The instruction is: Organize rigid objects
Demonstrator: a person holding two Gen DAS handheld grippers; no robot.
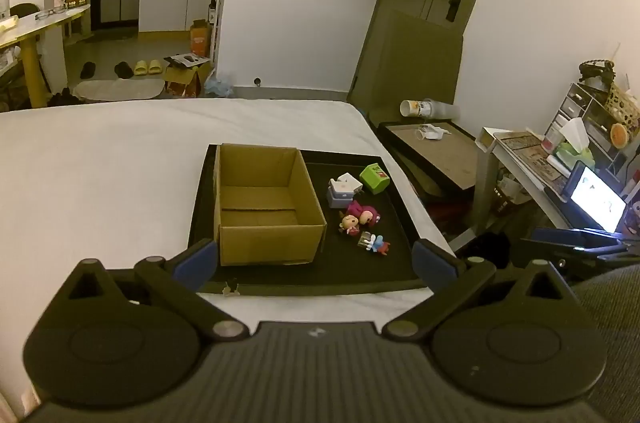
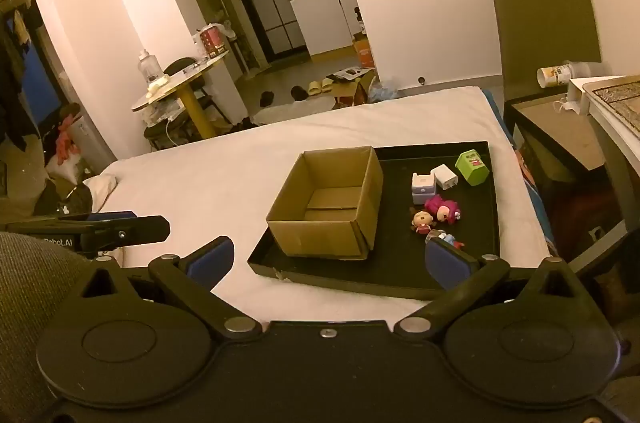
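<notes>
1. Left gripper is hovering short of the black tray, jaws spread wide, gripping nothing.
2. Cardboard box is sitting on the tray's left half, open-topped and empty; probably light, stiff walls, likely the drop target.
3. Right of the box: lilac-white gadget with a white charger touching it. Both look hard and light, flat sides are probably best to pinch.
4. Green cube is lying furthest right of the box, tilted; looks rigid, flat faces should grip easily.
5. Nearer than those: magenta figure, small doll, blue-red figure, all lying down and clustered close. Likely hard plastic, rounded, may slip; pinch across the body.
6. Right gripper is hovering near the tray's front edge, fingers wide apart, empty.
</notes>
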